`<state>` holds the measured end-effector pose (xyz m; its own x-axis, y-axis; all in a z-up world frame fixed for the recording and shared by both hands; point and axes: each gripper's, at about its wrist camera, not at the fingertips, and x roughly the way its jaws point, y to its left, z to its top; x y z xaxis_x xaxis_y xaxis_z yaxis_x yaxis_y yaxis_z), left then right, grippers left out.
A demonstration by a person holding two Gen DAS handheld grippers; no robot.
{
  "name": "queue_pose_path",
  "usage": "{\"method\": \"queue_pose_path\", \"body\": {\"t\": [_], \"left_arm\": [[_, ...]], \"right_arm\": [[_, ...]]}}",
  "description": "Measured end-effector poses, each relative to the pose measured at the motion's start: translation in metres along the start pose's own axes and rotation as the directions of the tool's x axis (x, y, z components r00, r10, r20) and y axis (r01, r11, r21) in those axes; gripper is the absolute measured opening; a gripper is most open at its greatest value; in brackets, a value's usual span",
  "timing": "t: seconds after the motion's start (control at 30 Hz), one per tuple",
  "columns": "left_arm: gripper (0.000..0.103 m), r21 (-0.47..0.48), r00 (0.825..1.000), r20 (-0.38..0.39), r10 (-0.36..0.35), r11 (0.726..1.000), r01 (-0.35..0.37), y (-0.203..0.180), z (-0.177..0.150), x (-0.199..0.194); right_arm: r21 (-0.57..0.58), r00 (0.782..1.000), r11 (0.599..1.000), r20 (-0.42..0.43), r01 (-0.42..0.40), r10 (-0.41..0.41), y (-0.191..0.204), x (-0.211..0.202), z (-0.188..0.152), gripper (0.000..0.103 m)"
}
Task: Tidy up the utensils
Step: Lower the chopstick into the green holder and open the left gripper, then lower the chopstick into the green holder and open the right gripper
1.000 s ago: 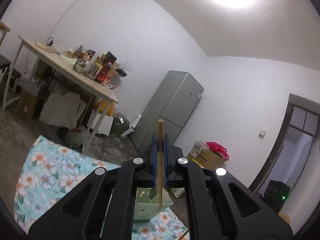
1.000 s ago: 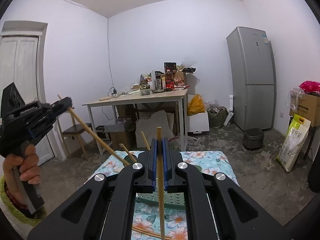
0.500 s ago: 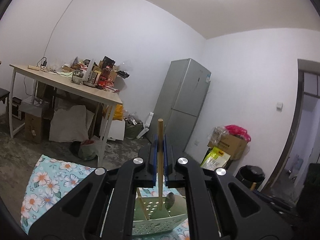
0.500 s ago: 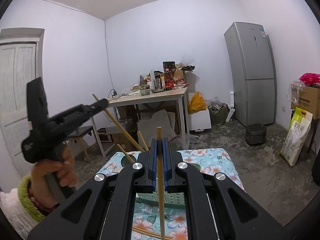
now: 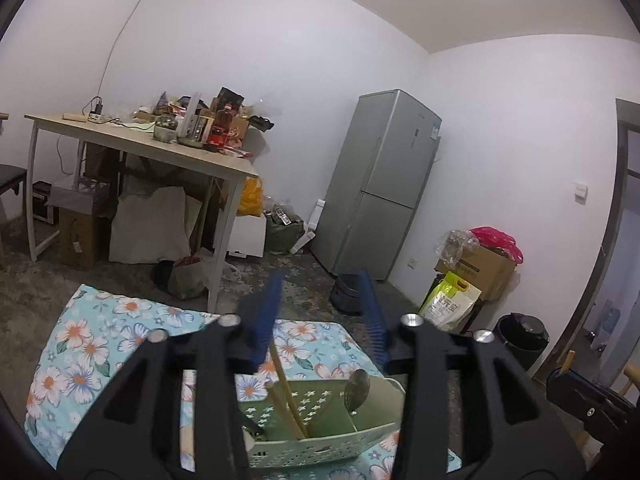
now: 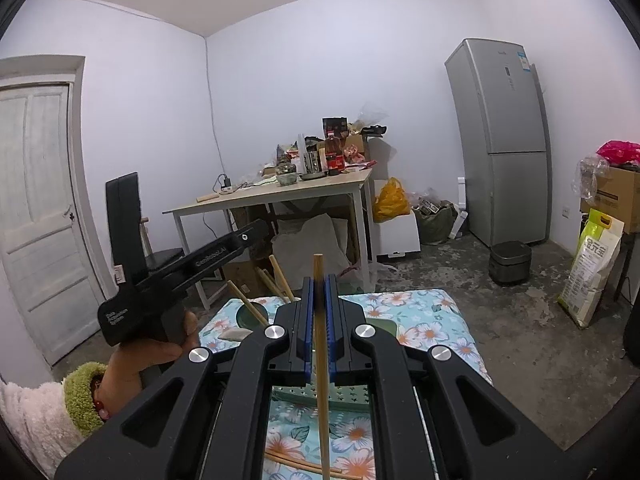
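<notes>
My left gripper (image 5: 320,320) hangs just above a green slotted basket (image 5: 320,440), its blue pads (image 5: 266,316) apart and the jaws opening. Nothing is pressed between them. A wooden chopstick (image 5: 286,392) leans loose in the basket's left compartment, and a spoon (image 5: 357,386) stands further right. My right gripper (image 6: 319,320) is shut on another upright chopstick (image 6: 320,380), above the basket's near wall (image 6: 348,394). In the right wrist view the left gripper (image 6: 256,232) reaches in from the left, with several chopsticks (image 6: 280,280) sticking up beneath it.
The basket rests on a floral cloth (image 5: 100,344). Loose chopsticks (image 6: 300,462) lie on the cloth near me. A hand (image 6: 152,348) in a fleecy sleeve holds the left gripper. Behind stand a cluttered wooden table (image 5: 160,148), a grey fridge (image 5: 384,184) and a black bin (image 5: 348,292).
My left gripper swung over the basket and came lower, then its jaws parted and let the chopstick drop into the basket. The right gripper kept still with its chopstick.
</notes>
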<state>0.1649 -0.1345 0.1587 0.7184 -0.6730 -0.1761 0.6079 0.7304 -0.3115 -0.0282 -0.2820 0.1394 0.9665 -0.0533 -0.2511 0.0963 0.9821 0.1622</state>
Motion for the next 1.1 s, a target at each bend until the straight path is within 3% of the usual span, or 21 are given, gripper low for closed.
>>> {"method": "queue_pose_path", "body": {"t": [0.2,0.37,0.5,0.7,0.9,1.1], "left_arm": [[0.064,0.026,1.0,0.001,-0.012,1.0,0.012,-0.002,0.004,-0.023],[0.073,0.038,0.999,-0.04,-0.037,0.999,0.038,0.0,0.001,-0.051],[0.078,0.042,0.995,-0.093,-0.041,0.998,0.045,0.006,-0.011,-0.073],[0.082,0.072,0.979,-0.204,0.011,0.997,0.004,0.019,-0.044,-0.097],[0.083,0.039,0.944,-0.323,0.071,0.997,-0.062,0.041,-0.085,-0.106],[0.083,0.029,0.926,-0.36,0.115,0.993,-0.113,0.053,-0.1,-0.11]], "right_arm": [[-0.002,1.0,1.0,-0.003,-0.001,0.001,0.007,0.002,0.001,0.006],[-0.01,1.0,1.0,-0.001,-0.007,0.007,0.008,0.002,0.002,0.006],[-0.011,1.0,1.0,0.003,-0.029,0.029,0.007,0.006,0.01,0.006],[-0.01,0.995,0.996,0.044,-0.089,0.089,-0.001,0.015,0.039,0.006],[0.011,0.987,0.989,0.068,-0.147,0.146,-0.006,0.041,0.074,0.006],[-0.015,0.986,0.992,0.109,-0.127,0.128,0.006,0.066,0.098,0.006]]}}
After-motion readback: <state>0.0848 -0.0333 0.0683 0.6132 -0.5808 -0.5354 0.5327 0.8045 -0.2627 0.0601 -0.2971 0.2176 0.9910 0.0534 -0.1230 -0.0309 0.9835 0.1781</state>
